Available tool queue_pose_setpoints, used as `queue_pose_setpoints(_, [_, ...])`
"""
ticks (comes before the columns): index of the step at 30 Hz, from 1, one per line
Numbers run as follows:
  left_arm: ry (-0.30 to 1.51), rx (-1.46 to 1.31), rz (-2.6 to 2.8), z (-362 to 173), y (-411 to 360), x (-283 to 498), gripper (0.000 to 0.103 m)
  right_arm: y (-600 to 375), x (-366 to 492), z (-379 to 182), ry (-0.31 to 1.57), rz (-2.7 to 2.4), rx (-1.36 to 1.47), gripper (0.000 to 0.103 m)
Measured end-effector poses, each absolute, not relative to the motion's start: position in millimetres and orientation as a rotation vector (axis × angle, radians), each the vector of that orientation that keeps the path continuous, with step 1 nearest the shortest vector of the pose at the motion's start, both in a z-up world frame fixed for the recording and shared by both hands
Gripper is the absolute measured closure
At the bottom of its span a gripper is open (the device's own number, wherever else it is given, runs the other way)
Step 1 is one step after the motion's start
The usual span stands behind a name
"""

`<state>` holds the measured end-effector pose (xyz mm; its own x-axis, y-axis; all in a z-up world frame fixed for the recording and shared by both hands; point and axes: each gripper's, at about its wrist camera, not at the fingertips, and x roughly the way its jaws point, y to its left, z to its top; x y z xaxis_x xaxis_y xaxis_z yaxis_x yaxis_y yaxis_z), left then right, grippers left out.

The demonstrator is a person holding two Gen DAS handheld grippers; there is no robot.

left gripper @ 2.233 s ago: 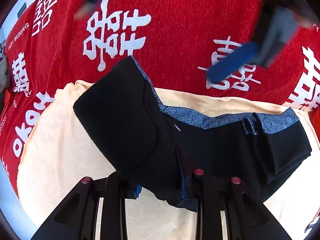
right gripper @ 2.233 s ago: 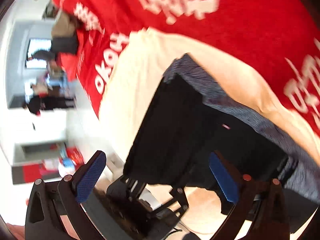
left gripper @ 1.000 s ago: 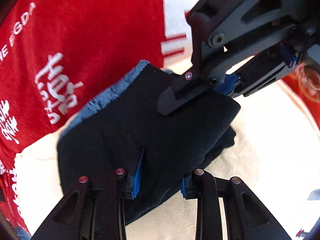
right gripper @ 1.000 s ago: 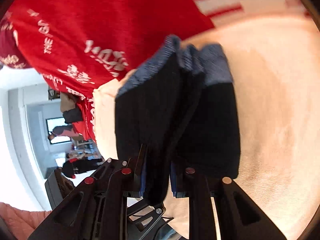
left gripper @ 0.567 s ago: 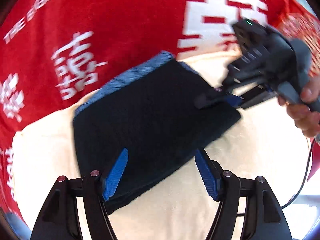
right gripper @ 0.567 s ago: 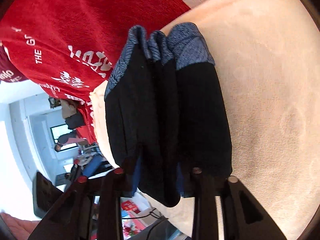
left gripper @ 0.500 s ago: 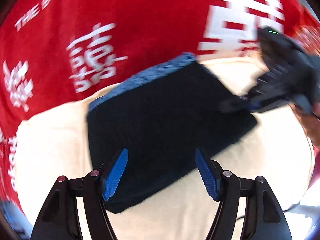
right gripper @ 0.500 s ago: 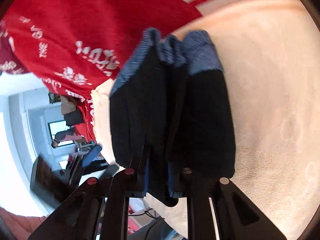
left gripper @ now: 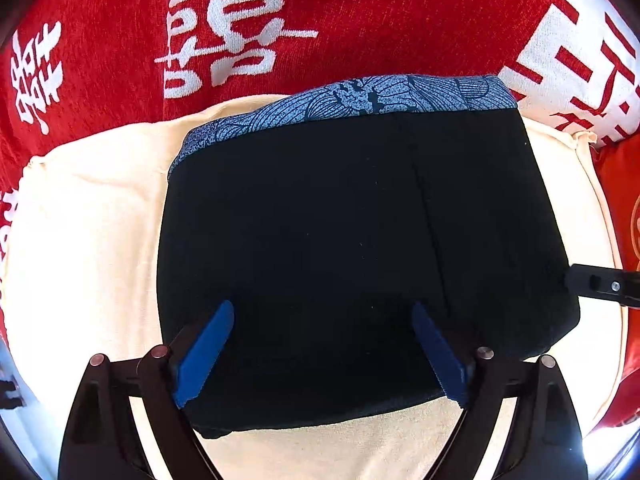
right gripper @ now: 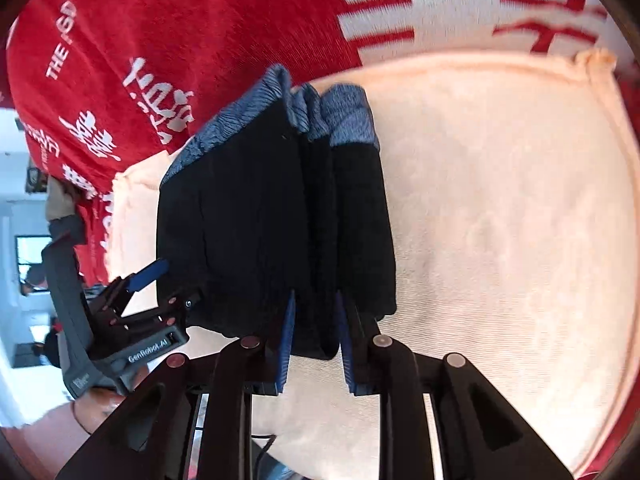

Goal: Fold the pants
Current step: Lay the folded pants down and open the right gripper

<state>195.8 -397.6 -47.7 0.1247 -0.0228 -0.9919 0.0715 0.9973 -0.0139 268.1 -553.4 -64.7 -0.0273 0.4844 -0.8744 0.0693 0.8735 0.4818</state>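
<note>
The black pants with a blue patterned waistband lie folded into a thick rectangle on a cream towel. My left gripper is open, its blue pads spread just above the near edge of the fold, holding nothing. My right gripper is shut on the folded edge of the pants at the stack's right side. A tip of the right gripper shows at the right edge in the left wrist view. The left gripper shows in the right wrist view.
A red blanket with white characters covers the surface under and behind the towel. A room with people shows far left in the right wrist view.
My left gripper has let go of the pants, opened and drawn back. The pants went from a loose half-fold to a compact stack. My right gripper stays clamped on the edge.
</note>
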Motion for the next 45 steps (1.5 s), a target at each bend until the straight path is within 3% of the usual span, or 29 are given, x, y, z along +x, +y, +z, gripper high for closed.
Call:
queue_pose_setpoints(2, [1.462, 0.036, -0.062, -46, -397, 197, 0.012, -549, 270, -51, 1.534, 0.372, 0.431, 0.077])
queue_pose_setpoints(5, [1.477, 0.038, -0.044, -43, -395, 196, 0.011, -536, 274, -40, 1.502, 0.402, 0.415, 0.056])
queue_pose_setpoints(6, [1.483, 0.034, -0.039, -51, -387, 207, 0.007, -532, 276, -41, 1.499, 0.410, 0.403, 0.055])
queue_pose_setpoints(7, [1.491, 0.035, -0.032, -51, -386, 208, 0.001, -527, 277, -42, 1.500, 0.415, 0.391, 0.055])
queue_pose_setpoints(14, [1.510, 0.059, 0.000, -43, -376, 206, 0.001, -504, 273, -88, 1.603, 0.356, 0.272, 0.056])
queue_pose_setpoints(45, [1.551, 0.030, 0.059, -51, -330, 204, 0.001, -509, 267, -83, 1.589, 0.355, 0.287, 0.053])
